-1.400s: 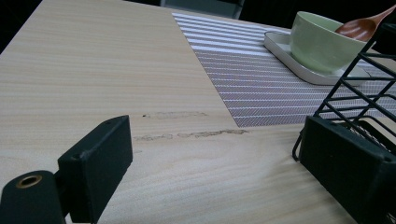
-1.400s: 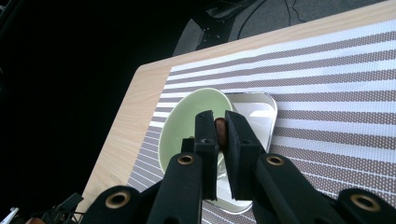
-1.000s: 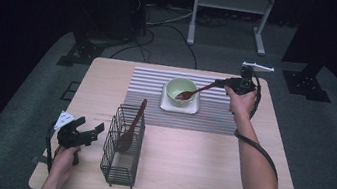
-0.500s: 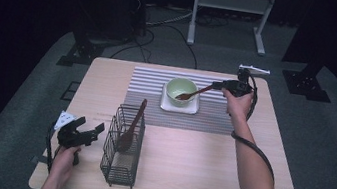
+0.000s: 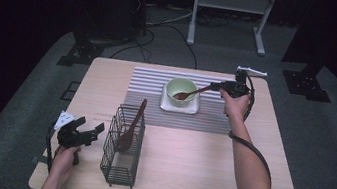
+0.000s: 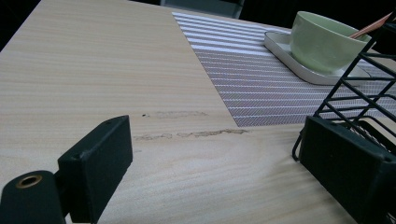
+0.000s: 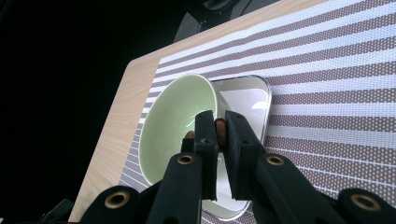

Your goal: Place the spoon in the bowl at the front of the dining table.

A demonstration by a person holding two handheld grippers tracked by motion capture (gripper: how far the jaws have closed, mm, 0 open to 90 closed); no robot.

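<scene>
Pale wooden table (image 5: 186, 168) – striped placemat (image 5: 148, 96) on it – dark room.

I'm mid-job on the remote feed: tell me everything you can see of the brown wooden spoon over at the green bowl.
The slim reddish-brown wooden spoon has a long straight handle and a small rounded head. It lies tilted, its head down inside the pale green ceramic bowl, its handle rising toward the right tool, whose black jaws are shut on the handle end. The bowl stands on a white rounded-square plate. Whether the head touches the bowl's floor cannot be told.
</scene>
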